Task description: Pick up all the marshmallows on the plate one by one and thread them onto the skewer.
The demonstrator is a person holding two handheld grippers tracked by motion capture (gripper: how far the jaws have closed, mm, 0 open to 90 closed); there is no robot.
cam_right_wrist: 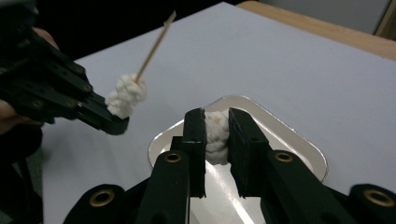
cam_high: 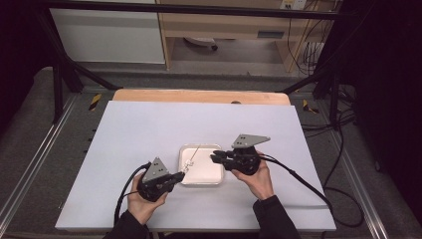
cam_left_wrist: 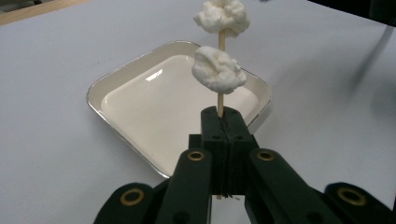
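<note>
Since the left claw [cam_left_wrist: 223,116] is clamped tight on the bottom end of the wooden skewer [cam_left_wrist: 220,100], I'd call this a threading job that's partly done. Straight out past its tips, the stick stands up with two white fluffy lumps already pushed on: the lower lump [cam_left_wrist: 218,70] sits a little above the jaws, and the upper lump [cam_left_wrist: 222,16] is further up the stick, apart from the first one. The right gripper view shows the pointed end of the skewer bare beyond them, so there's room for more.

Just ahead of and below that claw is the shallow white tray [cam_left_wrist: 93,93] on the white table [cam_high: 139,129]. I can't see any more lumps lying in it, at least in the parts the jaws don't cover.

Over on the right, the right claw [cam_right_wrist: 217,126] is pinching a third lump [cam_right_wrist: 217,135] between its pads, hovering over the tray's near edge. That lump isn't on the stick yet; the skewer is off to the claw's left and higher, clearly apart from it.

So my read: two on, one in hand. What's left is lining the third lump up with the bare point and sliding it down. It looks soft, so squeezing harder would probably squash it.
</note>
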